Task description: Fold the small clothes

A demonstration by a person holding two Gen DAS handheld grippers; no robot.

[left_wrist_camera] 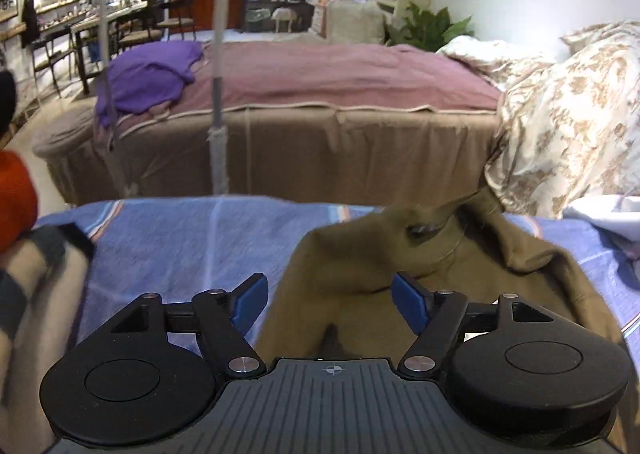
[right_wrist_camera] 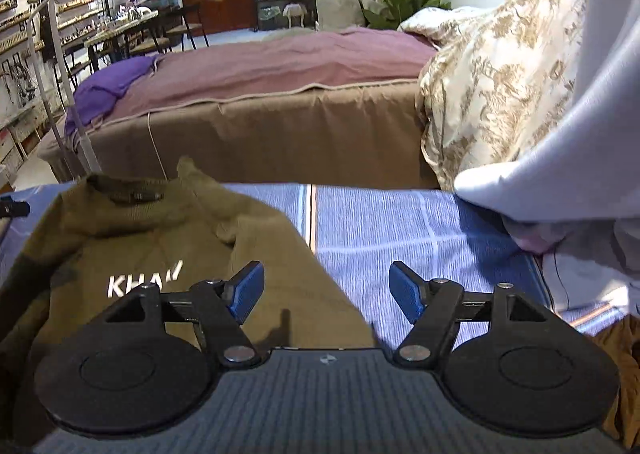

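An olive-brown small shirt (left_wrist_camera: 400, 262) lies spread on the blue striped sheet (left_wrist_camera: 168, 246), collar toward the far edge. In the right wrist view the same shirt (right_wrist_camera: 168, 238) shows white letters on its chest. My left gripper (left_wrist_camera: 328, 302) stands open over the shirt's left side, with nothing pressed between its blue pads (left_wrist_camera: 252, 304). My right gripper (right_wrist_camera: 326, 290) is open above the shirt's right edge and the blue striped sheet (right_wrist_camera: 400, 230), its blue pads (right_wrist_camera: 406, 288) bare. Neither gripper holds cloth.
A striped grey and cream garment (left_wrist_camera: 36, 286) and something orange-red (left_wrist_camera: 14, 194) lie at the left. A pale lavender cloth pile (right_wrist_camera: 580, 158) rises at the right. Beyond the table stand a bed with a mauve cover (left_wrist_camera: 320, 74), a purple garment (left_wrist_camera: 148, 74), floral bedding (right_wrist_camera: 492, 74) and a thin pole (left_wrist_camera: 218, 94).
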